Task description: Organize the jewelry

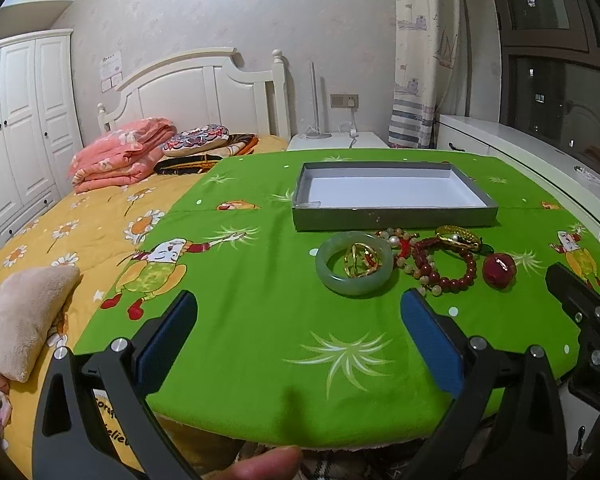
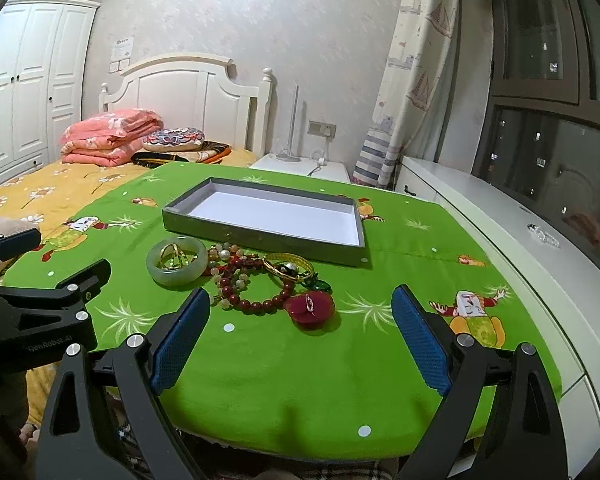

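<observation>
A grey shallow box [image 1: 394, 216] [image 2: 260, 236] with a white, empty floor lies on the green cloth. Just in front of it sits a jewelry cluster: a pale green jade bangle [image 1: 354, 262] [image 2: 176, 266] with a gold piece [image 1: 360, 262] inside it, a dark red bead bracelet [image 1: 446, 270] [image 2: 256, 292], a gold bangle [image 1: 460, 238] [image 2: 288, 268], pearl-like beads [image 2: 220, 258] and a red round ornament [image 1: 499, 270] [image 2: 310, 306]. My left gripper [image 1: 298, 308] hovers open short of the bangle. My right gripper [image 2: 302, 304] stands open, the ornament between its fingertips in this view.
The green cartoon-print cloth [image 1: 260, 320] covers a raised board on a yellow-quilted bed [image 1: 80, 232]. Folded pink blankets [image 1: 120, 156] and pillows lie near the headboard. A beige cushion [image 1: 24, 320] sits at left. A white cabinet ledge [image 2: 520, 240] runs along the right. A fingertip [image 1: 268, 462] shows below.
</observation>
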